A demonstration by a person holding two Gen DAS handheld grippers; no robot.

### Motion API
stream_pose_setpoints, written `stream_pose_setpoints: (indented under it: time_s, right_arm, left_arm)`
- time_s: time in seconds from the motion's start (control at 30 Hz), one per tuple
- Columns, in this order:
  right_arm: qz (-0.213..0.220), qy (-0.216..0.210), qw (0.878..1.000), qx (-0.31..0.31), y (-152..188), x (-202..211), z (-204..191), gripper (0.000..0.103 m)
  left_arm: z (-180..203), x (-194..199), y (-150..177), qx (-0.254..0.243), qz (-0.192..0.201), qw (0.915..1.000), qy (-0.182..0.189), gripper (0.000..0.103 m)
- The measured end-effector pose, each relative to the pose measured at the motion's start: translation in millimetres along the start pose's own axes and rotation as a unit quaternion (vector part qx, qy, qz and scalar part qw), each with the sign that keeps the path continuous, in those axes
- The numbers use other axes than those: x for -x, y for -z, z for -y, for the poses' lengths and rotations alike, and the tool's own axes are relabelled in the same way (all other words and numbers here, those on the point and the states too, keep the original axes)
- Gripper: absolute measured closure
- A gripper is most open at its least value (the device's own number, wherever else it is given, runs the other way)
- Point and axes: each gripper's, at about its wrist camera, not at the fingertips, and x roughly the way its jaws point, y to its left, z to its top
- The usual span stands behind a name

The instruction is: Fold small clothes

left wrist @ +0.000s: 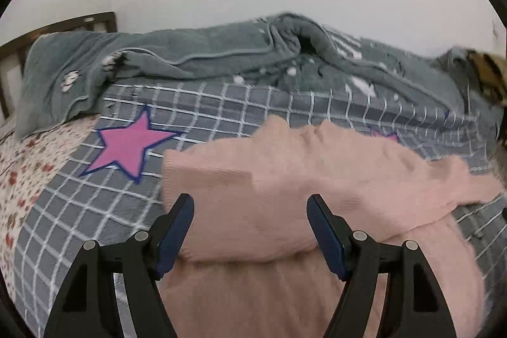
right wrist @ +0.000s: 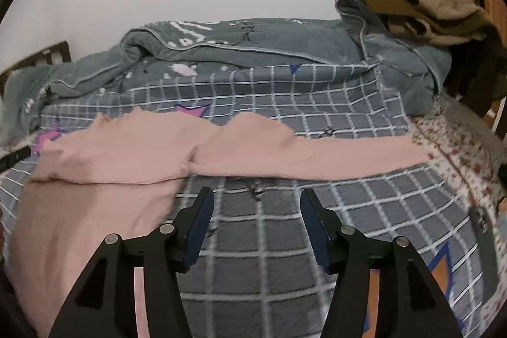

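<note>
Two sets of fingers stand released: we judge the left gripper nearer, over the pink garment; the right gripper has its outstretched sleeve lying crosswise just ahead.

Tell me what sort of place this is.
Most likely a bedroom: a pink garment lies on a bed with a grey checked cover, a rumpled grey blanket heaped by the wall, and a wooden bed frame behind.

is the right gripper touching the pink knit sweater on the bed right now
Apart. The right wrist view shows the right gripper open over bare grey checked bedspread, with the pink knit sweater off to its left.
</note>
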Motion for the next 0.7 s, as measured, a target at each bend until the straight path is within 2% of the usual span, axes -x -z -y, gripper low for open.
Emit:
stream_pose_setpoints:
  time_s: [0.17,0.27,0.33,0.53,0.7]
  right_arm:
    - [-0.011,0.016,1.000,-0.014,-10,-22,22,0.047]
    - [-0.021,0.026,0.999,-0.040,-12,-35,40,0.048]
    - [-0.025,0.029,0.998,-0.051,-10,-41,49,0.051]
    - [-0.054,0.032,0.994,-0.088,-4,-60,79,0.055]
    - [-0.067,0.024,0.990,-0.120,-2,-68,95,0.055]
  left_arm:
    - [19,-32,25,-0.075,-0.041,0.9963,-0.014,0.031]
    - [26,-28,27,-0.091,-0.031,0.9953,-0.014,0.031]
    - [28,-28,28,-0.097,-0.033,0.9946,-0.014,0.031]
    - [22,-36,16,-0.071,-0.038,0.9967,0.001,0.031]
    - [12,-41,4,-0.032,-0.033,0.9989,-0.005,0.031]
